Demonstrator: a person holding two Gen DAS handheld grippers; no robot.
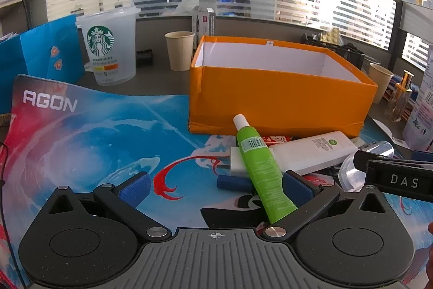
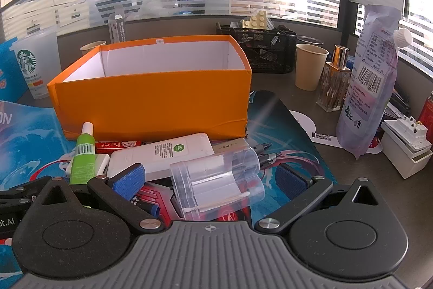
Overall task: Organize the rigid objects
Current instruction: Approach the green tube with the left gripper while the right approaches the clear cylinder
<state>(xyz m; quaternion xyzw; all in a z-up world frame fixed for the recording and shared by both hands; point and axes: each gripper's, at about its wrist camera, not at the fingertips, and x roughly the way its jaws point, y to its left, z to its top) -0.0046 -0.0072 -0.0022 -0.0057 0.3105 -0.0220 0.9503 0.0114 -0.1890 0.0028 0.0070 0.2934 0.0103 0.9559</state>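
Note:
An open orange box with a white inside stands on the mat; it also shows in the right wrist view. In front of it lies a pile: a green tube with a white cap, a white power bank, a blue pen and a clear plastic container. My left gripper is open, with the green tube's lower end between its fingers, against the right pad. My right gripper is open around the clear container. The green tube lies left of it.
A Starbucks cup, paper cups, a blue bag, a black mesh organizer, a perfume bottle, a purple pouch and a white socket box ring the mat.

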